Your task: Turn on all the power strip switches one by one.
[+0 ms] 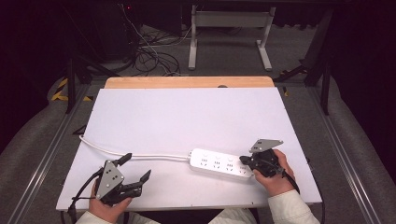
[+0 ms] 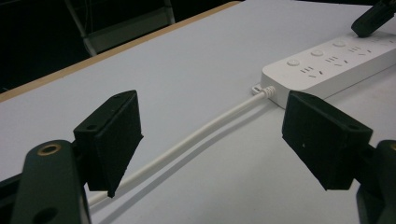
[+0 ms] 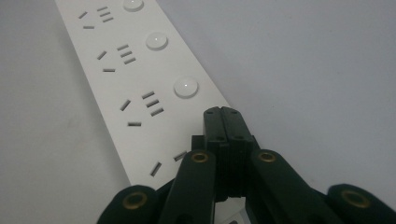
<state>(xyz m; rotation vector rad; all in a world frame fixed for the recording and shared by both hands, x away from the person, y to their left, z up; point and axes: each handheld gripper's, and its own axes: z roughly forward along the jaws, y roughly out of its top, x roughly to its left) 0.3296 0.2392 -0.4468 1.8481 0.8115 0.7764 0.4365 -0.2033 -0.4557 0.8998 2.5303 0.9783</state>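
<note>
The right gripper has its two black jaws pressed flat together with nothing between them, and their joined tip rests over the near end of the white power strip, just short of the closest round button; whether the tip actually touches the casing cannot be told. In the high view the same right gripper sits at the strip's right-hand end, held by the person's right hand, whose pale sleeve comes in over the front edge of the white surface. The left gripper has its jaws spread wide and holds nothing; between them, lower down on the surface, runs the white cord, which enters the strip's end at a ribbed collar. In the high view the left gripper hovers near the front left corner of the surface, in the person's left hand, with its jaws aimed toward the strip. The power strip lies flat toward the front edge, right of the middle, slightly slanted, with its row of sockets and buttons facing up. Its cord trails leftward across the surface toward the left edge. Beyond the far edge, a strip of wooden tabletop shows under the white surface
</note>
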